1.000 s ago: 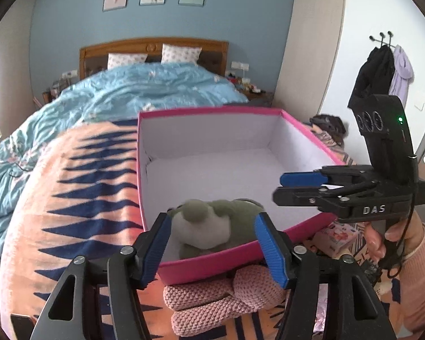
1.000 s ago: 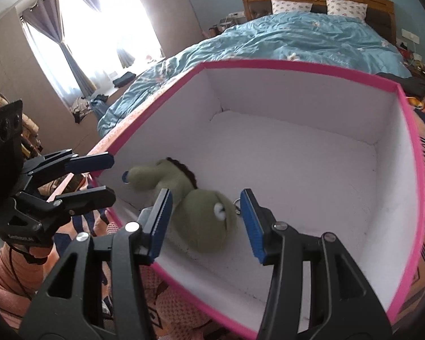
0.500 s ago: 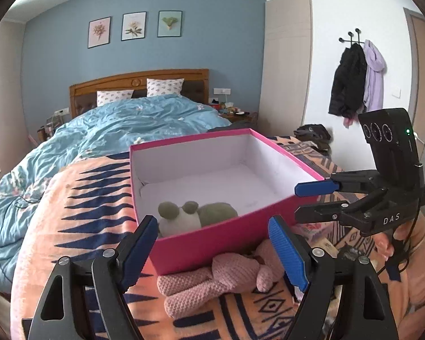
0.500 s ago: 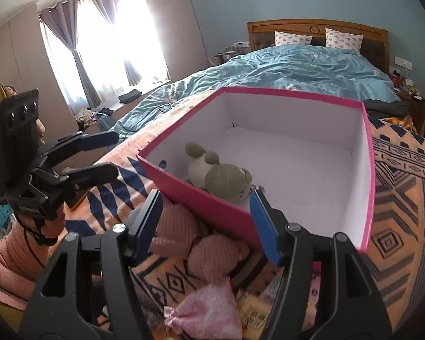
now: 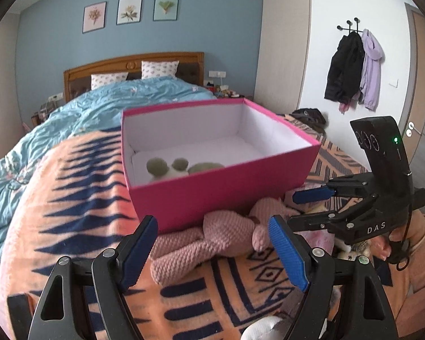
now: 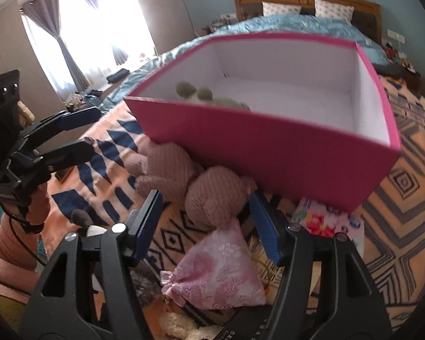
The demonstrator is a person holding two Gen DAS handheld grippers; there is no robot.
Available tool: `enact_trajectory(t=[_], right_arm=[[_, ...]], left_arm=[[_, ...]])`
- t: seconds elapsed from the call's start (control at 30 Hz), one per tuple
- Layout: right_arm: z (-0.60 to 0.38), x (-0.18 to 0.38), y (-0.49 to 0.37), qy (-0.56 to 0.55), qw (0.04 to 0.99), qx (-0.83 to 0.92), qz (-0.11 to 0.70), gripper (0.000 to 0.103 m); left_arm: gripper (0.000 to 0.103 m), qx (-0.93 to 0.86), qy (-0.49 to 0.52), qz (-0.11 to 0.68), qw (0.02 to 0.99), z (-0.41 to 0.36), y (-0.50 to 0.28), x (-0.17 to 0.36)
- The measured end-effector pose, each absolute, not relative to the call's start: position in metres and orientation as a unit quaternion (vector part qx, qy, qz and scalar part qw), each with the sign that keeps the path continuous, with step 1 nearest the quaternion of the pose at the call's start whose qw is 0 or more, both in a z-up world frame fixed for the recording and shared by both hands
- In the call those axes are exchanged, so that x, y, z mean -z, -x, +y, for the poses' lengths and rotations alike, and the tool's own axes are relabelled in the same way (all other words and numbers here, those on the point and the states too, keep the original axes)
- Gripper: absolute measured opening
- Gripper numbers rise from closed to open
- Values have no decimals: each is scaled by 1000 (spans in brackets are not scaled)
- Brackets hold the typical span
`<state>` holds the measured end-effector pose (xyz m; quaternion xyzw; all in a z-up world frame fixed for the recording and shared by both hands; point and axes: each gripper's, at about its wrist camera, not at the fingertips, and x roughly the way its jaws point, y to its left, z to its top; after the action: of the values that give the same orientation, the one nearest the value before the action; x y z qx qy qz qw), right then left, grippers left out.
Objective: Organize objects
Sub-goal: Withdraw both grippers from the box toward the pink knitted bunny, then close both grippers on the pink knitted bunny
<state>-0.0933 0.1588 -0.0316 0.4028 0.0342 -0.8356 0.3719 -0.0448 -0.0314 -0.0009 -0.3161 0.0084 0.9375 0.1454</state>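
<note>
We see our left gripper [image 5: 212,243] with its blue pads spread wide and nothing clamped between them; it hangs above the pink knitted toy [image 5: 212,235] without touching it. Our right gripper [image 6: 205,223] also stands well apart, gripping nothing, with the knitted toy's rounded head between its fingers [image 6: 147,226] further off and a pink satin pouch [image 6: 215,272] below them. Both tools tilt down toward the patterned blanket [image 5: 70,198]. From the left view the right gripper comes in from the right edge, carried by a hand [image 5: 393,240] in a peach sleeve. The pink box [image 5: 223,198] sits on the blanket just behind the knitted toy, its front wall apparently touching it, though blur in the right view leaves this unsure. A green plush toy [image 5: 170,167] lies inside the box by the near wall.
</note>
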Motion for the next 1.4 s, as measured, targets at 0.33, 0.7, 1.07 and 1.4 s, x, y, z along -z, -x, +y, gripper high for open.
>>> enact_trajectory(t=[0.33, 0.7, 1.07, 1.4], right_arm=[[149, 41, 103, -432, 352, 830, 24, 66], [135, 51, 115, -458, 351, 817, 27, 66], [148, 37, 104, -426, 360, 830, 17, 50], [150, 19, 92, -398, 378, 836, -7, 49]], left_arm=[[82, -924, 351, 10, 154, -26, 56, 25], [82, -909, 384, 19, 162, -20, 69, 43], [76, -892, 402, 10, 205, -11, 67, 48], [63, -892, 392, -2, 226, -5, 54, 35]])
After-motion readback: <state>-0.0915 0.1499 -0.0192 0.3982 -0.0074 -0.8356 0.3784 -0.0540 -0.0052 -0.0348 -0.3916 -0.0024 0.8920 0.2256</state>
